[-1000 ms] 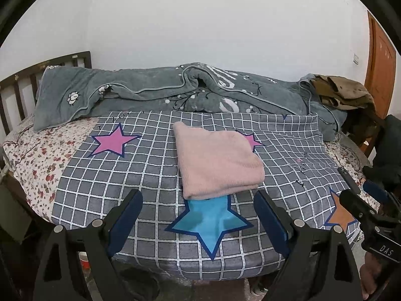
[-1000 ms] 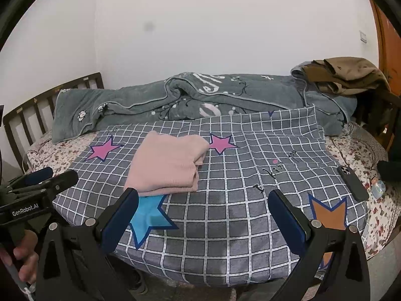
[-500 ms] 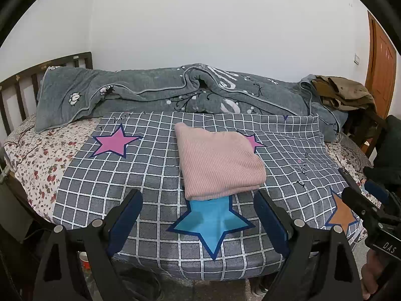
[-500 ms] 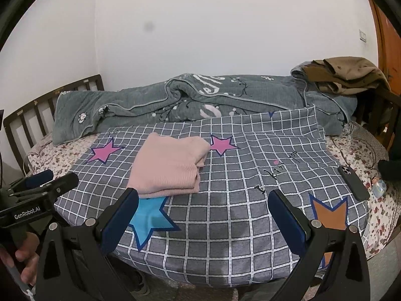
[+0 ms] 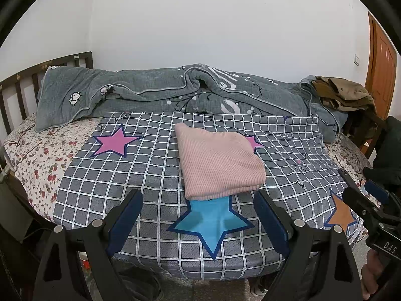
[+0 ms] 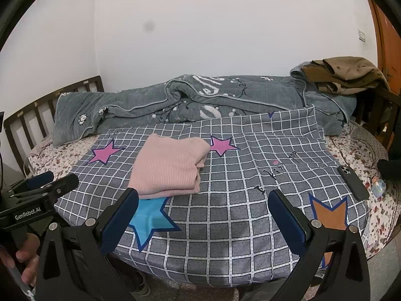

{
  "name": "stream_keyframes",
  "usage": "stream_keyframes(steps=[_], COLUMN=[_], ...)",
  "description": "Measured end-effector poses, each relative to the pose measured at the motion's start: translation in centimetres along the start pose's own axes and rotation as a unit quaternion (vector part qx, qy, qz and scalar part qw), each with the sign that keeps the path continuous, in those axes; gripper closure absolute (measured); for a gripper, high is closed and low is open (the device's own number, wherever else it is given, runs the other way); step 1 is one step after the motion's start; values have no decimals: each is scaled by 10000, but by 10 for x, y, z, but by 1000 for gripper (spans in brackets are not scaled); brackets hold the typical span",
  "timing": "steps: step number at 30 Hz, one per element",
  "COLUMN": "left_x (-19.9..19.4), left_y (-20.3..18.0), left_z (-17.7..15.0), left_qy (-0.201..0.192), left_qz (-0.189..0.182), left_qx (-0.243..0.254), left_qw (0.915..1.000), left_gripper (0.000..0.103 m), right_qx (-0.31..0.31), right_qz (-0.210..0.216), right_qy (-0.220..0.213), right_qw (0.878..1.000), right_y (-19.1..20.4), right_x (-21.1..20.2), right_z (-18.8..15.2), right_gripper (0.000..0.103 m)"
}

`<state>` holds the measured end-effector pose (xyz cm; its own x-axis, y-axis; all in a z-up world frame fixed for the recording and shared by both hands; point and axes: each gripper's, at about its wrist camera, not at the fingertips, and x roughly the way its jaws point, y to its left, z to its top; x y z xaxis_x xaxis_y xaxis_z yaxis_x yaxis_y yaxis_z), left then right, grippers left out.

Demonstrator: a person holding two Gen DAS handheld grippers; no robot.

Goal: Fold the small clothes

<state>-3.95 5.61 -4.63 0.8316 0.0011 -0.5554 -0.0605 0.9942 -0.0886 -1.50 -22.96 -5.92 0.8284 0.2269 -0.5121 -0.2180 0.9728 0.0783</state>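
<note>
**Folded pink knit on a checked sheet, both tongs held wide and empty**

A pink ribbed-knit garment (image 5: 219, 164) lies folded into a thick, roughly rectangular stack at the centre of the left wrist view and left of centre in the right wrist view (image 6: 169, 166). It rests on a grey checked sheet (image 5: 125, 175) with a white grid and printed stars; the stack's lower edge overlaps the top of a blue star (image 5: 211, 222), and a pink star (image 6: 223, 145) sits just beside its upper right corner. Along the upper part of both frames runs a rumpled grey quilted blanket (image 5: 155, 92), soft and piped at the edge, with a heap of brown clothing (image 6: 343, 74) at upper right. A floral bedsheet (image 5: 37, 155) shows at the left margin. A dark phone (image 6: 353, 181) lies flat near the right edge.

The left gripper (image 5: 198, 219), black-framed with blue pads, stands spread wide at the bottom of its frame, gripping nothing and clear of the cloth. The right gripper (image 6: 203, 220) is likewise spread wide, empty, touching nothing.
</note>
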Motion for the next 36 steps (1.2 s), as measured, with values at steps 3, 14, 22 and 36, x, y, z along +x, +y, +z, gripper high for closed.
stream_keyframes(steps=[3,14,22,36], left_x=[0,-1,-2,-5], left_y=[0,0,1,-1], left_z=[0,0,0,2], left_qy=[-3,-3,-13,-26], left_qz=[-8,0,4,5], left_qx=[-5,-6,-8,-15], left_qw=[10000,10000,10000,10000], left_gripper=[13,13,13,13], right_qx=[3,16,10,28], right_qz=[3,16,20,18], right_qy=[-2,-28,-32,-50], right_qw=[10000,10000,10000,10000], right_y=[0,3,2,4], right_x=[0,-4,-4,-6], right_z=[0,2,2,3], right_gripper=[2,2,2,2])
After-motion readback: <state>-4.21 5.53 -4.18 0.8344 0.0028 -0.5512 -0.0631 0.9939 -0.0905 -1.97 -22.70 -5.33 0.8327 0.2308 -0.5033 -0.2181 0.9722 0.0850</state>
